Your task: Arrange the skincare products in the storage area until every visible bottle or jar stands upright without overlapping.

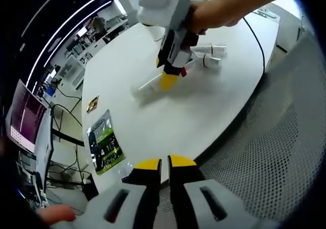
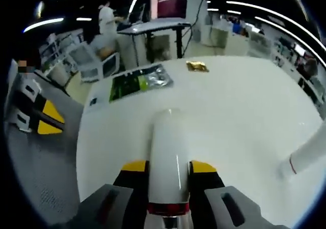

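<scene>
My right gripper (image 2: 168, 166) is shut on a white bottle (image 2: 168, 137) with a red band near its base, which lies along the jaws over the white table (image 2: 244, 112). In the left gripper view a hand holds that right gripper (image 1: 168, 80) down on the lying white bottle (image 1: 146, 89). Two more white bottles (image 1: 213, 50) (image 1: 208, 61) lie on their sides just beyond it. Another white bottle (image 2: 305, 158) lies at the right edge. My left gripper (image 1: 164, 163) hovers off the table's near edge, shut with nothing in it.
A green foil packet (image 1: 104, 140) and a small gold packet (image 1: 92, 104) lie on the table's left part. A grey mesh chair (image 1: 285, 137) stands beside the table. A black cable (image 1: 257, 40) runs across the far side. Desks and a monitor (image 2: 170, 2) stand beyond.
</scene>
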